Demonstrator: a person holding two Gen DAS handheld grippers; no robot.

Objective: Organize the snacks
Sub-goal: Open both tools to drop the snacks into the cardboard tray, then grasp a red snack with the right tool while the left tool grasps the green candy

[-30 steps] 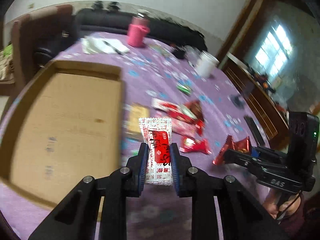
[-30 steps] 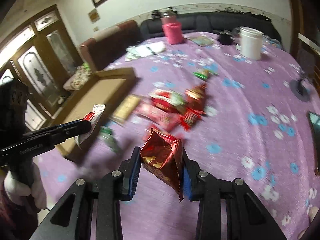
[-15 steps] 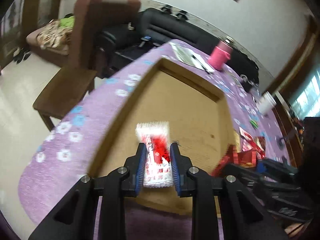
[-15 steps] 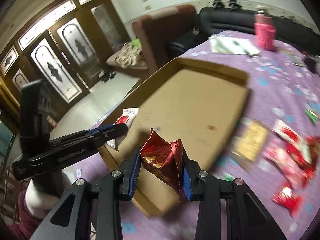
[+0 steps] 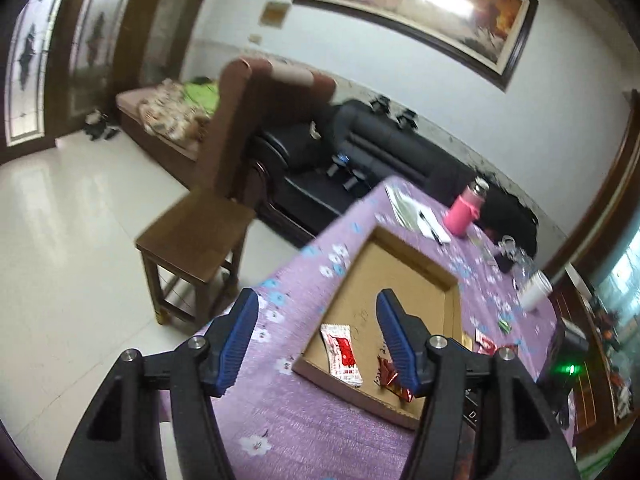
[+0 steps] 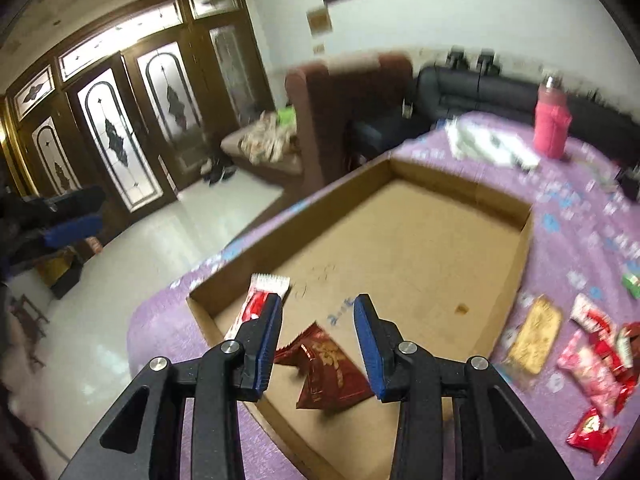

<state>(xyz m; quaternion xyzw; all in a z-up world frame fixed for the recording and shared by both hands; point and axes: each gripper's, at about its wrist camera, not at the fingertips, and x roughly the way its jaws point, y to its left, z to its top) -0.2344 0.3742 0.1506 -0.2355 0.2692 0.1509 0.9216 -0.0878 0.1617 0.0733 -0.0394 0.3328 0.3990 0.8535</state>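
Observation:
A shallow cardboard box (image 5: 400,276) (image 6: 400,240) lies on the purple flowered tablecloth. A white-and-red snack packet (image 5: 342,354) (image 6: 260,300) and a dark red foil packet (image 6: 326,366) (image 5: 394,376) lie in its near corner. My left gripper (image 5: 316,326) is open and empty above the box's near edge. My right gripper (image 6: 318,330) is open and empty just above the dark red packet. Several loose red, pink and gold snack packets (image 6: 592,356) lie on the cloth right of the box.
A pink bottle (image 6: 554,124) (image 5: 464,214), papers with a pen (image 5: 416,216) and a white cup (image 5: 534,290) stand at the table's far end. A wooden stool (image 5: 192,240), brown chair and black sofa (image 5: 360,160) stand beyond the table's left edge.
Both grippers carried their packets over the box, opened and let them fall. The white-and-red and dark red packets now lie in the box's near corner, and both grippers have lifted.

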